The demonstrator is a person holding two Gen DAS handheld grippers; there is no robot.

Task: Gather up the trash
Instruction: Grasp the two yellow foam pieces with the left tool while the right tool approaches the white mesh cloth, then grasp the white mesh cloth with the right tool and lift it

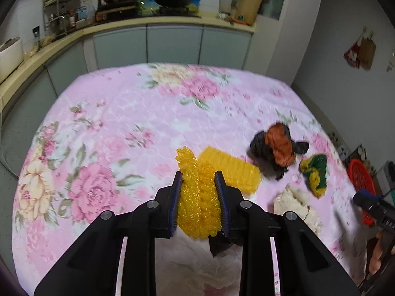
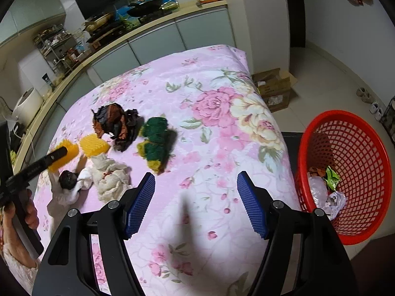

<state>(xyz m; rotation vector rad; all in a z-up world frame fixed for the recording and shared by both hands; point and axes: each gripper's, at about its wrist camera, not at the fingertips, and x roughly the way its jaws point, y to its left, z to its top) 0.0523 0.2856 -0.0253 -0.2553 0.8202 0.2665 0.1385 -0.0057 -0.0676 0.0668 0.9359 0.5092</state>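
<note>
Yellow foam net is clamped in the left gripper jaws, lifted over the desk near its front edge. A second yellow net lies just beyond, with a black-orange wrapper, green-yellow scrap and cream rag toward the right edge. Right gripper jaws are wide apart, empty. Red basket sits on the floor off the desk's right side, with trash inside.

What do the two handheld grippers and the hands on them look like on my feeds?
Both the left gripper and right gripper share one build: matte black angular linkage arms with round silver pivot bolts, ending in flat blue fingers with a fine grid texture. No cables show. The left hand is bare-skinned above a pale patterned sleeve.
</note>
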